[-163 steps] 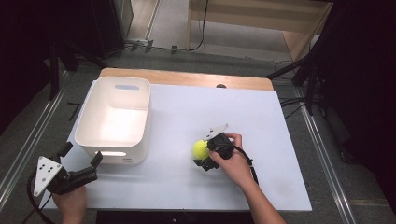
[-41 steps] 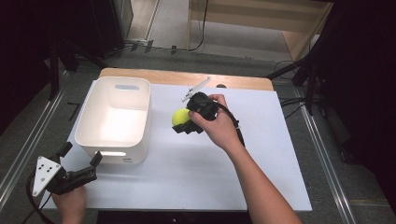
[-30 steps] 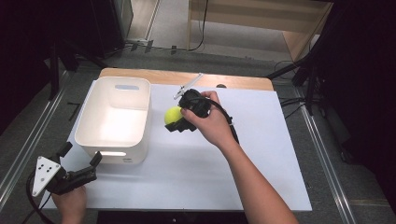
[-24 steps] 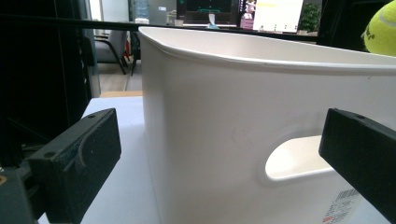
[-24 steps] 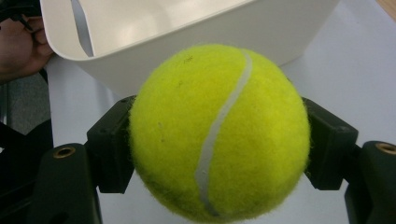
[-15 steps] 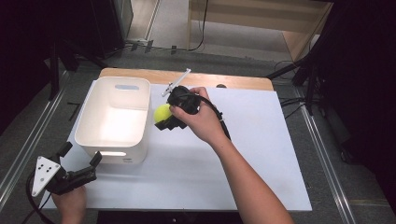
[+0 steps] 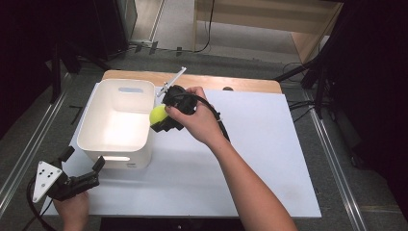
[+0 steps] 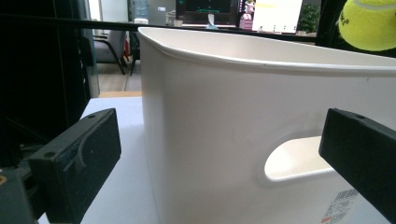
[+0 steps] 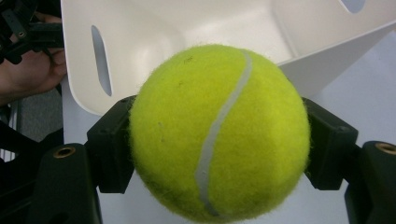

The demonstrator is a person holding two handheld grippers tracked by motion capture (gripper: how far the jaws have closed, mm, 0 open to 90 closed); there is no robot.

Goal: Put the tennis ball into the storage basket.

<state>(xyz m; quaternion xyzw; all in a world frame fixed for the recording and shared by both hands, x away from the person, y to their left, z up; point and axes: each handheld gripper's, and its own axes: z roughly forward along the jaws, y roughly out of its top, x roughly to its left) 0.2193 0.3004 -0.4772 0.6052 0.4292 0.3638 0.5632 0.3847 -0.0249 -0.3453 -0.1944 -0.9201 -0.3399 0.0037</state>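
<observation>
R gripper (image 7: 161, 119) clamped on tennis ball (image 7: 157, 114), held just above the right rim of the white bin (image 7: 117, 122), which sits at the desk's (image 7: 269, 159) far-left corner. In right gripper view the ball (image 9: 219, 133) sits betw. both jaws, bin interior behind it. L gripper (image 7: 82, 167), jaws apart w/ nothing betw. them, rests near desk's near-left corner, just beside the bin's near wall (image 8: 224, 140).

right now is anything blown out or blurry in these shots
High view: the white plastic bin's inside is glare-washed and the surroundings very dark. Left gripper view: the bright screens behind look overexposed. Right gripper view: the fuzzy yellow-green tennis ball is sharp, its felt fibres clear.
</observation>
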